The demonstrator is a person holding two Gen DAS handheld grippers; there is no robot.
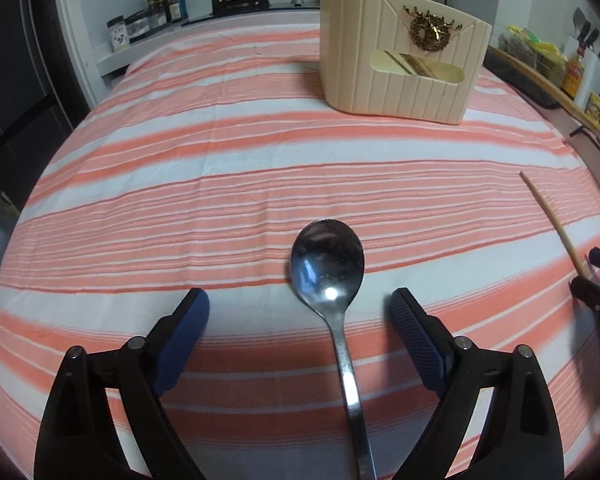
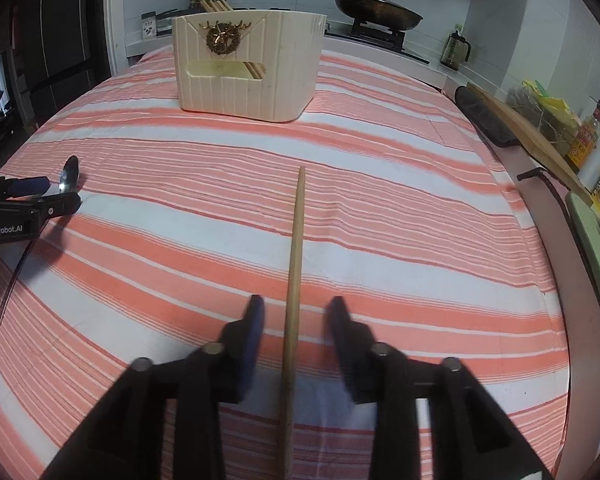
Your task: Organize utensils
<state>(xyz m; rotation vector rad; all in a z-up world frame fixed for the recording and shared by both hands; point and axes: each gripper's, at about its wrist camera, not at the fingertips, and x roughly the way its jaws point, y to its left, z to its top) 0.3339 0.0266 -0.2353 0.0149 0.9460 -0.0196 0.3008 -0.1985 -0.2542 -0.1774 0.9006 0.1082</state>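
Spread wide at the bottom of the left wrist view, the left tongs straddle a steel spoon lying on the striped counter, pads clear of it. Right tongs, also parted, flank a wooden chopstick without touching it. Upper centre, a cream utensil holder stands with more chopsticks inside.

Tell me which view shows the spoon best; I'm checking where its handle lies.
The left wrist view: the spoon lies full length between the open left gripper. The right wrist view shows only its bowl, far left, behind that gripper.
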